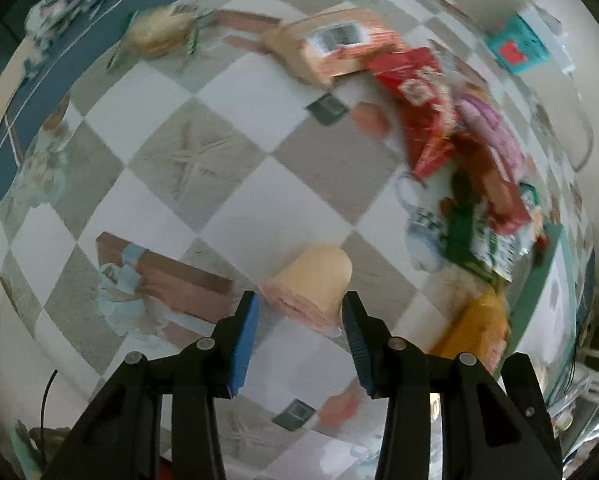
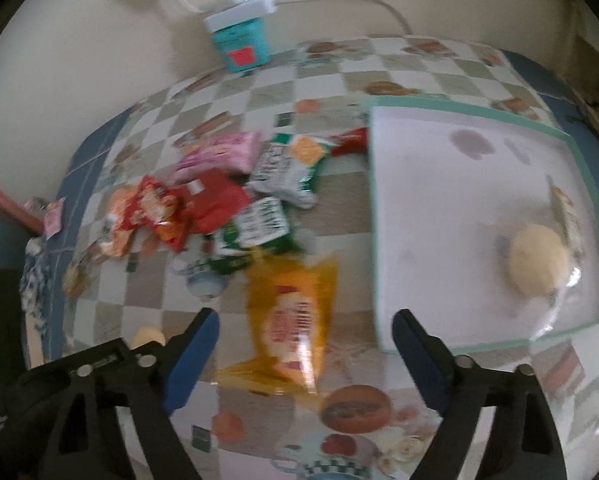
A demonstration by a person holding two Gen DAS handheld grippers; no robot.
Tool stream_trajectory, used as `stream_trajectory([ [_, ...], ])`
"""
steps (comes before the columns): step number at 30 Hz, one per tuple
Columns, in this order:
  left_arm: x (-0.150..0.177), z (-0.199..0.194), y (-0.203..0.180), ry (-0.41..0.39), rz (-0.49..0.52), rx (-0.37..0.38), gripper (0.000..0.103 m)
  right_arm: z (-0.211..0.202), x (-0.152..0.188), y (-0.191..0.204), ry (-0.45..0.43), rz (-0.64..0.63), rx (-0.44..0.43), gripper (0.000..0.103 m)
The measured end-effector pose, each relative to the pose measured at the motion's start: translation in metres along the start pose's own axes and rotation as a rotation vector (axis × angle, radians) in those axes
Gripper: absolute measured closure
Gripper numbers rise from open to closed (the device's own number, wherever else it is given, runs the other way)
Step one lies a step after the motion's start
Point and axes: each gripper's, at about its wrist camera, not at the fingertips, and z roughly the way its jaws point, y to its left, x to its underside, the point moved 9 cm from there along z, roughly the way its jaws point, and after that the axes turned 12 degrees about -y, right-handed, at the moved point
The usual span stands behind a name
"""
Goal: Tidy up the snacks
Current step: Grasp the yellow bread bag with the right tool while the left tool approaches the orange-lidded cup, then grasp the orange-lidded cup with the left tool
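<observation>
Snacks lie in a heap (image 2: 219,200) on the checkered table (image 2: 419,72), left of a white tray (image 2: 439,200) with a green rim. Only the right wrist view shows the tray whole, with a round pale bun (image 2: 539,260) in it at the right. Only the left wrist view shows a pale yellow snack pack (image 1: 311,284) low in the frame, its long axis running from upper right to lower left. The left gripper (image 1: 301,316) has its fingers clenched on that pack. The right gripper (image 2: 305,332) is released, fingers wide, with a yellow bag (image 2: 295,312) lying between them, long axis up and down.
</observation>
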Motion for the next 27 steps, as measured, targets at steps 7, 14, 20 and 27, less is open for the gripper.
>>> stream_trajectory([
  [7, -0.008, 0.004, 0.012, 0.007, 0.000, 0.007, 0.058, 0.016, 0.009, 0.011, 0.048, -0.038, -0.024, 0.035],
  [14, -0.003, 0.002, -0.004, 0.000, 0.027, -0.007, 0.058, 0.032, 0.016, 0.005, 0.089, -0.044, -0.020, 0.042],
  [20, -0.007, 0.005, -0.016, -0.009, 0.049, -0.023, 0.058, 0.048, 0.025, 0.006, 0.135, -0.056, -0.034, 0.049],
  [27, -0.011, 0.008, -0.027, -0.024, 0.082, -0.053, 0.058, 0.050, 0.025, 0.007, 0.105, -0.135, 0.020, 0.055],
])
